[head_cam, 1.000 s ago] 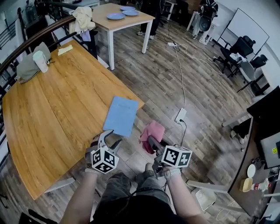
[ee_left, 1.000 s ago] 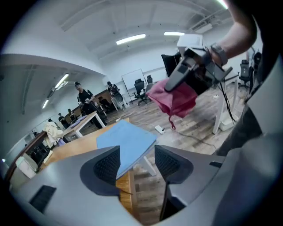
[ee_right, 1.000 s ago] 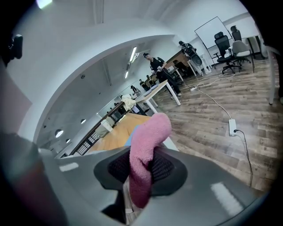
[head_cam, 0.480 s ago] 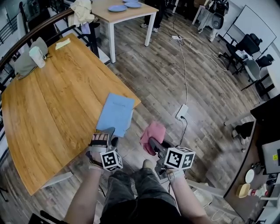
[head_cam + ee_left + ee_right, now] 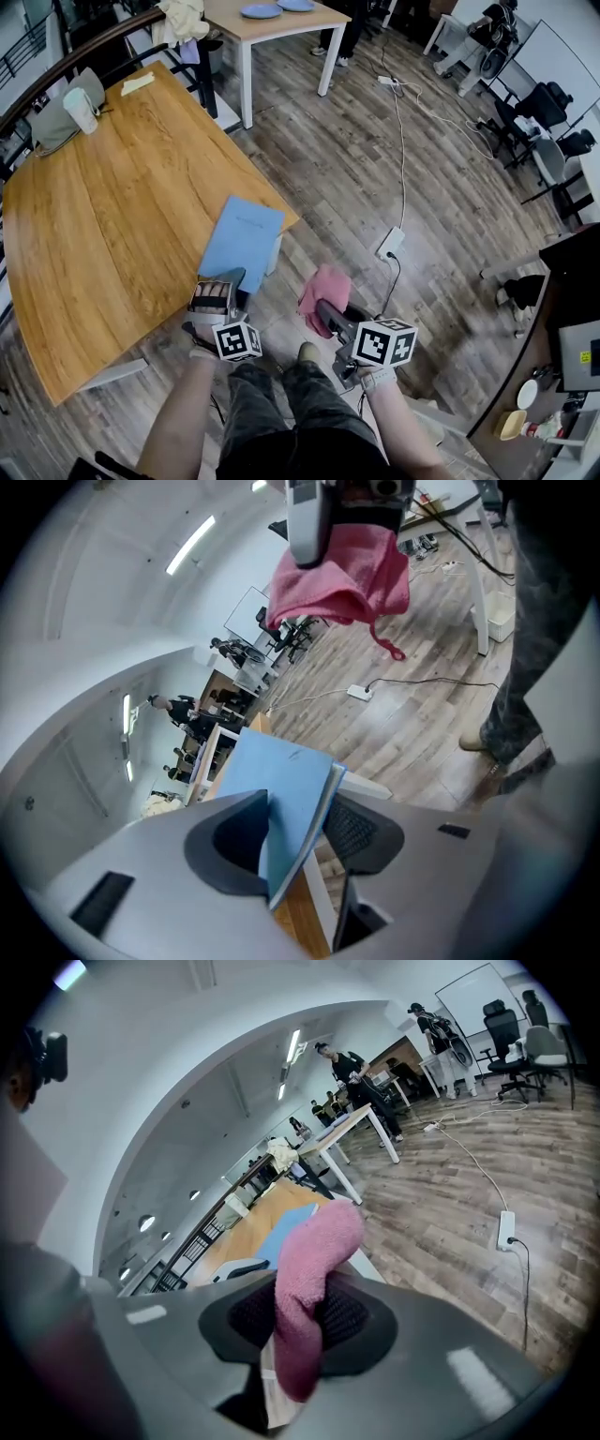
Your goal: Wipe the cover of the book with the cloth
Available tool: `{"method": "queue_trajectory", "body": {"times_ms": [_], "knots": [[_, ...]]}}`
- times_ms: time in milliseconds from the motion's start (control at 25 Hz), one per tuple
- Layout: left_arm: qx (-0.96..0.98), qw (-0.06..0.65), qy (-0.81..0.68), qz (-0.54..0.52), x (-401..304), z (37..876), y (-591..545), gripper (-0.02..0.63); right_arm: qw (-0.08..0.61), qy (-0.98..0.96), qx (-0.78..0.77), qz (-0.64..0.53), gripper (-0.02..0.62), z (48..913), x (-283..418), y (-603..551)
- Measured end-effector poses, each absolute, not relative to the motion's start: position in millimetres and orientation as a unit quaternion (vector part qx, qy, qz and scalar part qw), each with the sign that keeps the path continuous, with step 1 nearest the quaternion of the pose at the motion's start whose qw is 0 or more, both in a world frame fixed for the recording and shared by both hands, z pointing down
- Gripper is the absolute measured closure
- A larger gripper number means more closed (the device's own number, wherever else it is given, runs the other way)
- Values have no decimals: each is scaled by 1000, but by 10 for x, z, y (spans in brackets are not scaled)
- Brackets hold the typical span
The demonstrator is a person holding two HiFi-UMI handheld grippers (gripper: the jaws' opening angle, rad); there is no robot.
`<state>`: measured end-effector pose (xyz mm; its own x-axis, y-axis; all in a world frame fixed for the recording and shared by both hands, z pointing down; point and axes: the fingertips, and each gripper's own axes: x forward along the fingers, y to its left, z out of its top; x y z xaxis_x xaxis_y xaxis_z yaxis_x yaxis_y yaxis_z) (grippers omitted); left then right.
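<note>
At the near right edge of the wooden table (image 5: 112, 216) lies the blue book (image 5: 242, 242), its near end between the jaws of the left gripper (image 5: 295, 832), which have just been closing but stand apart, not clamping it. Just right, off the table, the pink cloth (image 5: 323, 289) hangs pinched in the closed right gripper (image 5: 300, 1321).

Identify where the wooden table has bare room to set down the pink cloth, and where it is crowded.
Free: the middle of the wooden table, between the blue book at its near right edge and the white cup beside the grey bag at the far end. Crowded: that far end, which also holds a yellow note.
</note>
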<state>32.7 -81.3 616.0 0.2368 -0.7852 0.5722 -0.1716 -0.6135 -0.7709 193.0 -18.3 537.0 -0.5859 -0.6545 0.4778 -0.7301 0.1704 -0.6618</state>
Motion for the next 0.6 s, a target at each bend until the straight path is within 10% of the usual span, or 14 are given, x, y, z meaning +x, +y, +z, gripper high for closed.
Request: {"method": "queue_trajectory", "body": {"times_ms": [200, 600], "knots": [[-755, 275, 373, -463, 389, 5861, -827, 540, 47, -765, 446, 462, 499, 5433, 1939, -199], [-801, 193, 462, -327, 462, 5010, -1056, 565, 40, -776, 430, 459, 499, 5348, 1841, -334]]}}
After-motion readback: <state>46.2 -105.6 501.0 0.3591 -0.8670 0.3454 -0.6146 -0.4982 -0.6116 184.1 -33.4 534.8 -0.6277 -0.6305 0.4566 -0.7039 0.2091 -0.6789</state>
